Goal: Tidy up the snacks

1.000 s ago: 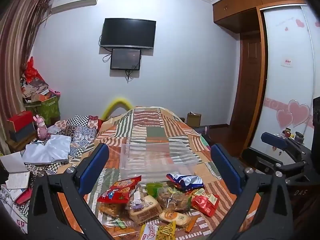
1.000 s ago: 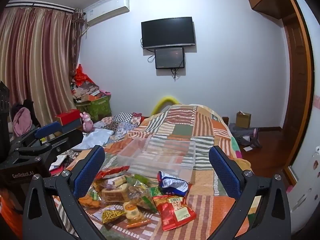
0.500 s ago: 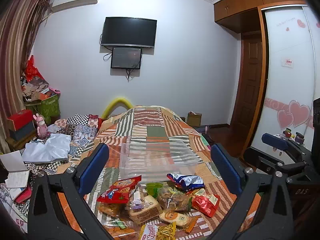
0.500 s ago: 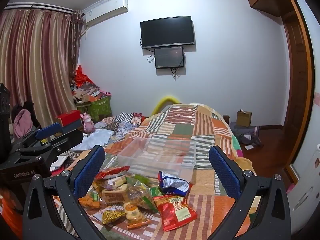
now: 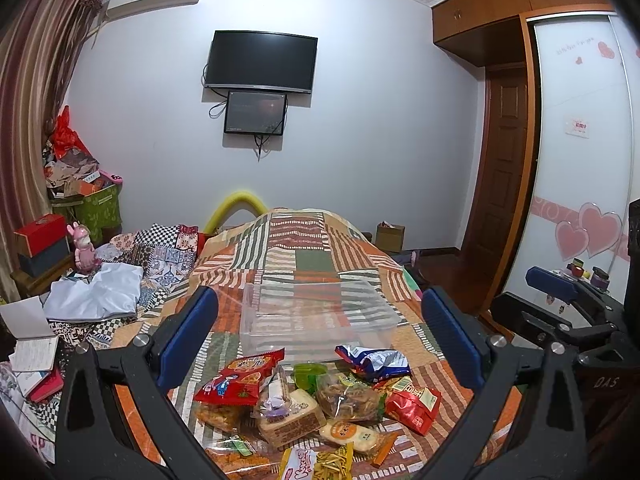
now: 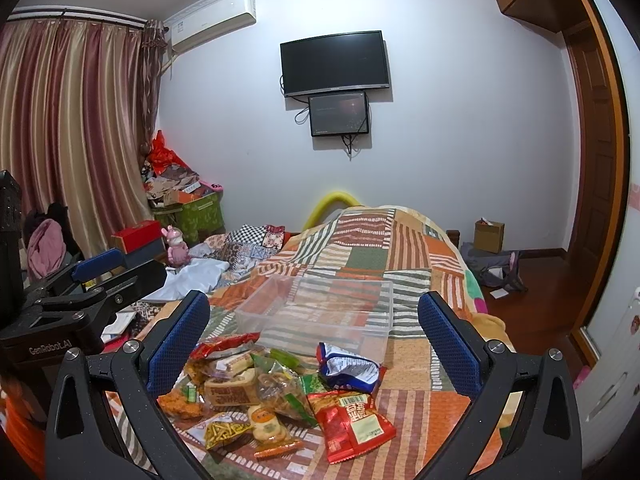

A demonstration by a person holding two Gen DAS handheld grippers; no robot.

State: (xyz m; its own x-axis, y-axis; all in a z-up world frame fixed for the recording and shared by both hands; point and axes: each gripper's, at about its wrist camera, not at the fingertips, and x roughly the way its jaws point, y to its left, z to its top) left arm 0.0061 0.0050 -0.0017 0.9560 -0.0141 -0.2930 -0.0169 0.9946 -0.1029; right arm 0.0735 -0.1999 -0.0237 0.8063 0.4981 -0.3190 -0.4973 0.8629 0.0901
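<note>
A pile of snack packets lies on the patchwork bedspread (image 5: 304,256): a red chip bag (image 5: 240,376), a blue-white bag (image 5: 374,360), a red packet (image 5: 412,404), a bread pack (image 5: 290,416) and a round cracker (image 5: 350,434). Behind the pile stands an empty clear plastic bin (image 5: 316,320), also in the right wrist view (image 6: 320,312). My left gripper (image 5: 320,324) is open and empty, held above the pile. My right gripper (image 6: 314,328) is open and empty, above the red packet (image 6: 352,424) and blue-white bag (image 6: 348,368).
Clothes and a white cloth (image 5: 96,292) lie on the bed's left side. Boxes and a pink toy (image 5: 84,246) stand at the far left. A wardrobe (image 5: 576,184) and a door are on the right. A TV (image 5: 260,60) hangs on the far wall.
Both grippers stay nearly still and open; the views shift only slightly. The snacks and bin have not moved.
</note>
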